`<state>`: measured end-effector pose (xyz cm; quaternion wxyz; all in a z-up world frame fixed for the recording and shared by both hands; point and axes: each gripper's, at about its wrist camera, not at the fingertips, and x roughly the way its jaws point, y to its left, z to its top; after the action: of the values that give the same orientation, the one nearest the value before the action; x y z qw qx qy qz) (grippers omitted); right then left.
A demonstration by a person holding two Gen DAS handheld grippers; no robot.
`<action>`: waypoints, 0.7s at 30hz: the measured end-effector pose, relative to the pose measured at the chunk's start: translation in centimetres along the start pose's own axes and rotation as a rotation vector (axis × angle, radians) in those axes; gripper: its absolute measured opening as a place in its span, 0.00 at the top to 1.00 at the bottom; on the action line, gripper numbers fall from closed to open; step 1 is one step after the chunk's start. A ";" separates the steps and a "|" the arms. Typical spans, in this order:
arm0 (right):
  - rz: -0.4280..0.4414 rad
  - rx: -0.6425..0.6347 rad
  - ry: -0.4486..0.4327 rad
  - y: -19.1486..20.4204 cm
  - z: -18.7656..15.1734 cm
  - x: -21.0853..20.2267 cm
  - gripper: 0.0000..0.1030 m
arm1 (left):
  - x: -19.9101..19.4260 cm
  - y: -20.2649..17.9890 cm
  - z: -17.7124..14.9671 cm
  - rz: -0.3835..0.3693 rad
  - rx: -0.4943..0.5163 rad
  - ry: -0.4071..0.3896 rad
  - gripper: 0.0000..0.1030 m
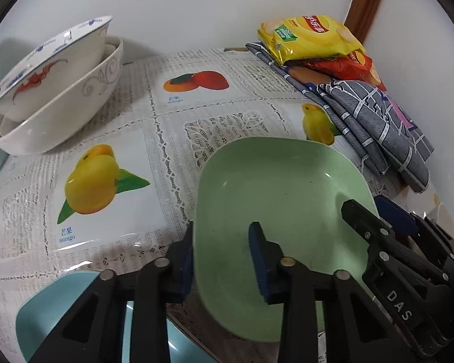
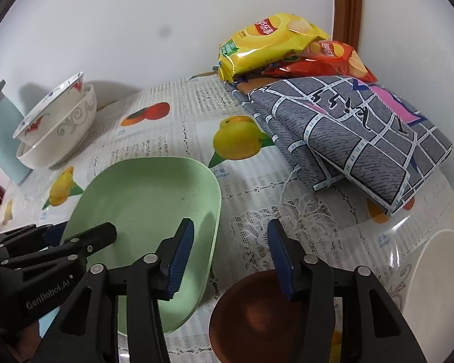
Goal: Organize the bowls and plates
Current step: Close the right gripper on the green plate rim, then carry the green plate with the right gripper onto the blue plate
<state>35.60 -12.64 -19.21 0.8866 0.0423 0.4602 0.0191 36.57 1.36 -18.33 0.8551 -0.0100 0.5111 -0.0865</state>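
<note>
The left gripper (image 1: 221, 260) reaches low over the table, jaws wide, straddling the left rim of the green plate (image 1: 281, 199). The right gripper (image 2: 230, 257), also wide and holding nothing, straddles that pale square plate's right rim, above a brown bowl (image 2: 251, 317). Two stacked white bowls (image 1: 54, 90) sit far left.

Green plate (image 1: 284, 187); brown bowl (image 2: 251, 314); grey checked cloth (image 2: 363, 139); yellow, red snack bags (image 2: 269, 45); pale-blue dish (image 1: 60, 311), prob. plate.
</note>
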 end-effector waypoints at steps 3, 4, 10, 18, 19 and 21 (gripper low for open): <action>0.019 0.004 0.007 0.0 -0.1 0.2 0.70 | 0.0 -0.2 -0.1 -0.009 -0.002 0.000 0.80; 0.026 0.009 0.009 0.0 -0.1 0.3 0.73 | 0.1 -0.2 0.0 -0.006 -0.001 -0.003 0.82; 0.026 0.022 0.000 -0.3 -0.2 0.5 0.90 | -0.3 0.1 -0.1 -0.012 -0.008 -0.010 0.86; 0.039 0.050 -0.012 -0.7 -0.2 0.4 0.95 | -0.3 0.6 -0.2 -0.043 -0.037 -0.010 0.89; 0.039 0.050 -0.017 -0.7 -0.2 0.4 0.95 | -0.3 0.6 -0.2 -0.045 -0.040 -0.012 0.89; 0.040 0.054 -0.020 -0.7 -0.2 0.3 0.95 | -0.4 0.6 -0.2 -0.047 -0.041 -0.019 0.90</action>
<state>35.59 -13.32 -19.67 0.8891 0.0753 0.4508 0.0239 36.30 2.06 -18.14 0.8572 -0.0405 0.5044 -0.0960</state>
